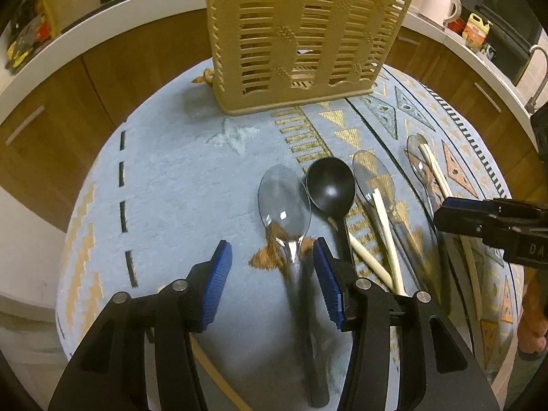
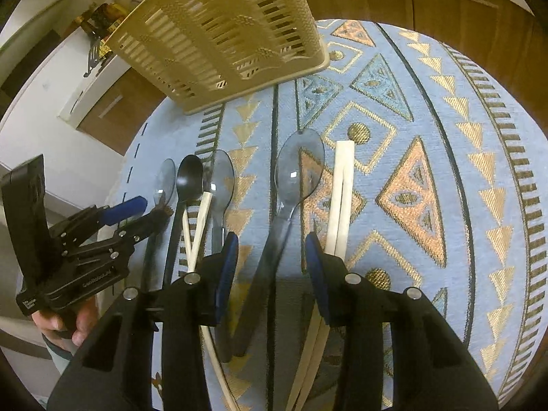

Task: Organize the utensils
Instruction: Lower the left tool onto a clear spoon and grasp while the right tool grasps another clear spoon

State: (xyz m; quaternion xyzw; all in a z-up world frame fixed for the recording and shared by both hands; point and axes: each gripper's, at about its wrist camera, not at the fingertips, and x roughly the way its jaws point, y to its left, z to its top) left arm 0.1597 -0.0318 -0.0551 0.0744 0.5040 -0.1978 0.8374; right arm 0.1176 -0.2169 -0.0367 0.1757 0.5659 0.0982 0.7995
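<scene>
Clear plastic spoons, two lots, loose on the cloth-covered tabletop (image 1: 164, 178), slatted utensil basket (image 1: 298, 34) at 12 o'clock.

Left gripper (image 1: 272, 274): jaws parted, straddling the leftmost clear spoon (image 1: 284, 198) at its neck, not pressing. Right gripper (image 2: 270, 267): jaws parted around another clear spoon (image 2: 299, 167), chopsticks (image 2: 340, 188) just at 3 o'clock. Likely light, stiff, slippery; grip the handle.

Both wrist views tilt down, close (sharing the spoons (image 1: 284, 202)).
</scene>
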